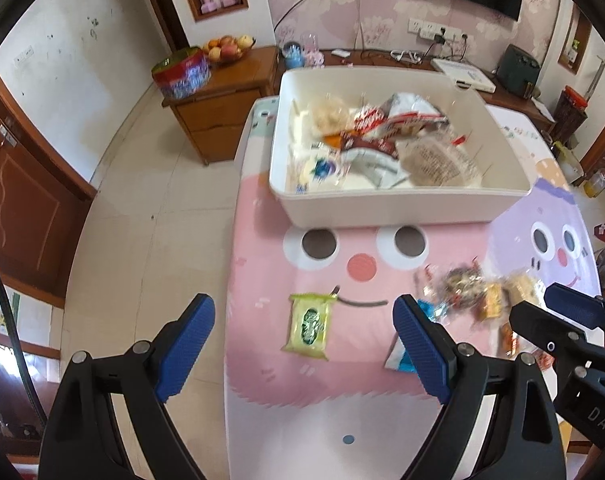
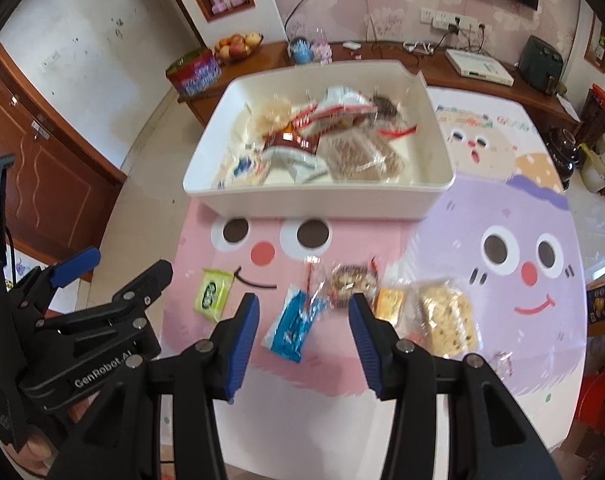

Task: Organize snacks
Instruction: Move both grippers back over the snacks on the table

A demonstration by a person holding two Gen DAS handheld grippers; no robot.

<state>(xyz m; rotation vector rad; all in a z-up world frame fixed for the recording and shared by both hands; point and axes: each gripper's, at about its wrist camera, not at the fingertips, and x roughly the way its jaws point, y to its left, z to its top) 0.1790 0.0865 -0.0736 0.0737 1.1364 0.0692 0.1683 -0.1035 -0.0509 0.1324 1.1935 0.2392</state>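
Observation:
A white bin (image 1: 402,204) (image 2: 314,204) with several snack packets in it stands at the far side of the cartoon mat. Nearer, a yellow-green packet (image 1: 308,322) (image 2: 213,292) lies flat between and beyond my left gripper's fingers. My left gripper (image 1: 304,340) hovers open above it, empty. A blue packet (image 2: 292,326) (image 1: 400,356), a clear-wrapped brown snack (image 2: 352,282) (image 1: 460,286), an orange packet (image 2: 388,300) and a pale cracker pack (image 2: 448,318) lie in a row. My right gripper (image 2: 304,320) hangs open over the blue packet, holding nothing.
The table's left edge (image 1: 232,280) drops to a tiled floor. A wooden cabinet (image 1: 222,116) with a fruit bowl (image 1: 226,50) stands behind the bin. The left gripper's body (image 2: 86,320) is close beside my right gripper. A small wrapped candy (image 2: 502,362) lies at the near right.

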